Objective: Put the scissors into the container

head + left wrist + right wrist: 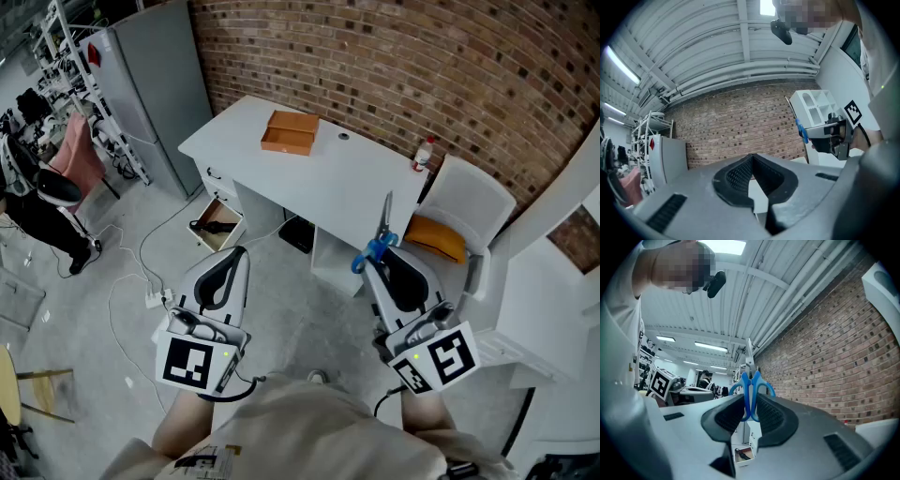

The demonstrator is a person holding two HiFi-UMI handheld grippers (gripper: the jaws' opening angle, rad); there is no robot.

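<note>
Right now my right gripper (750, 399) is clamped on the blue handles of the scissors (382, 240) — the blades point up and away from me, toward the white desk (347, 187). My left gripper (752, 159) has its jaws pressed together with nothing between them, level with the right one. The orange container (290, 132) sits open on the desk's far part — well apart from the scissors.

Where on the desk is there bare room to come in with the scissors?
The desk is mostly bare: a wide patch between the orange box and the front edge, another between the box and the bottle at the right corner. Tightest by that corner, beside the chair.
</note>
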